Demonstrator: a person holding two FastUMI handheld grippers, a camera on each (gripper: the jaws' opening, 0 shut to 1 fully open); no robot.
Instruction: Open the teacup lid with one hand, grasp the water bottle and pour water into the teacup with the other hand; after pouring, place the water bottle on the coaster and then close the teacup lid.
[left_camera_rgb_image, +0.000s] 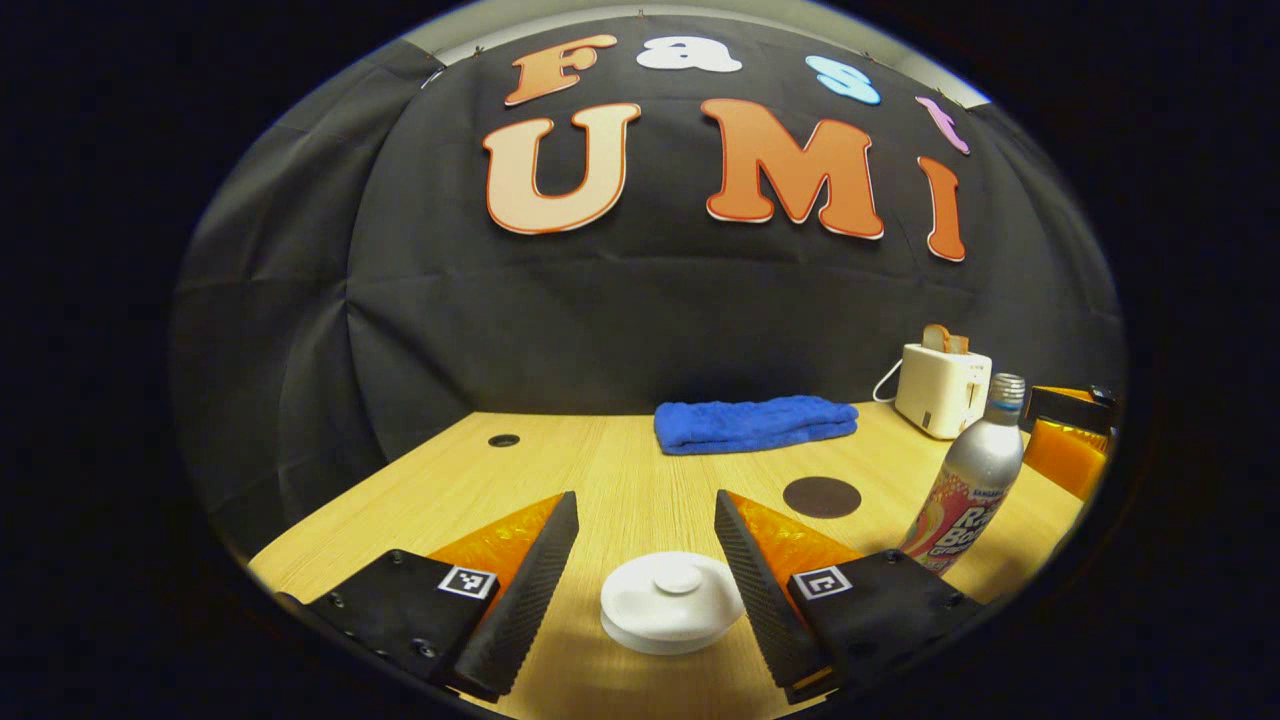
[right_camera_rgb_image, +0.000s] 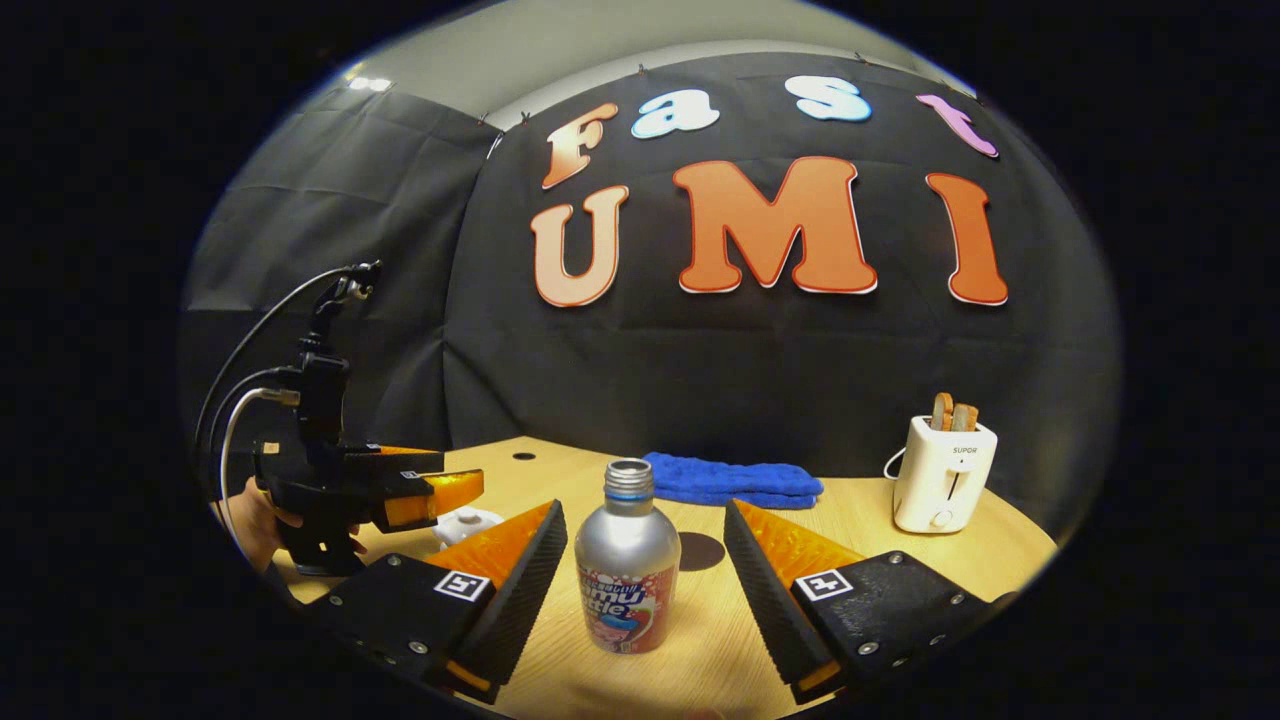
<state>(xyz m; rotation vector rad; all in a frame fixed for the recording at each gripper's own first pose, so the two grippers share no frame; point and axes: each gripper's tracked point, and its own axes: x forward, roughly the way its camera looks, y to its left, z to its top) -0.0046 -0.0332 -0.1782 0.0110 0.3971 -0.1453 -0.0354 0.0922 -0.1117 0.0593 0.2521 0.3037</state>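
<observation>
Left claw (left_camera_rgb_image: 645, 585): my fingers spread either side of the round white teacup lid (left_camera_rgb_image: 672, 602), lined up to lift.
Right claw (right_camera_rgb_image: 645, 585): spread around the silver aluminium water bottle (right_camera_rgb_image: 627, 560), ready to grasp.

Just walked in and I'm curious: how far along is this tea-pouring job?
Nothing looks done yet. The lid sits on the teacup, framed by the open left gripper but not touched. The bottle stands upright on the table between the open right gripper fingers, ungrasped. The coaster is bare. Lifting the lid, pouring, parking the bottle and closing remain.
</observation>
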